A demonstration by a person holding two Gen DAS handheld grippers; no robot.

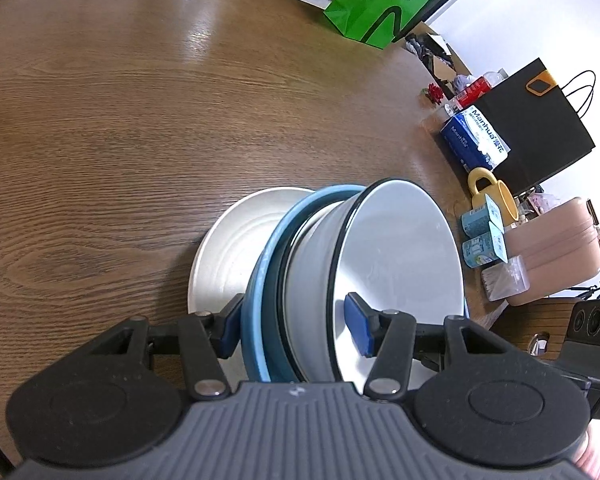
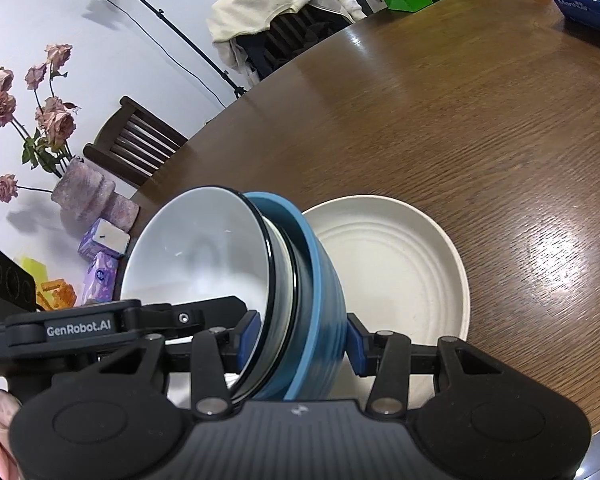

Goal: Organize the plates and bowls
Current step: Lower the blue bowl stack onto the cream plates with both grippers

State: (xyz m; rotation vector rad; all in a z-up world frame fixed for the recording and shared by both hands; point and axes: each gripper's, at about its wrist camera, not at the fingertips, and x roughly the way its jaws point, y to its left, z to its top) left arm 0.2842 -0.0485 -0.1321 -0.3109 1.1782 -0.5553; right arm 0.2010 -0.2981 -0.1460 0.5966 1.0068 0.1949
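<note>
both hand-held grippers clamped on one nested stack: left hand-held gripper [image 1: 296, 328] and right hand-held gripper [image 2: 302, 338] each pinching across the rims of white bowl [image 1: 396, 248] and blue bowl [image 1: 272, 248]. stack tipped on edge, low centre of both frames, over or just beside the cream plate [image 1: 228, 248] lying flat on the desk [image 1: 120, 100]; contact with the plate not clear. one blue pad [image 1: 358, 328] sitting inside the white bowl.

likely next: lowering the stack onto the plate. risks, as judgement: smooth glazed rims sliding out of the pads; white bowl slipping from the blue one while tilted; uneven release by the two sides dropping the stack hard and chipping the plate.
</note>
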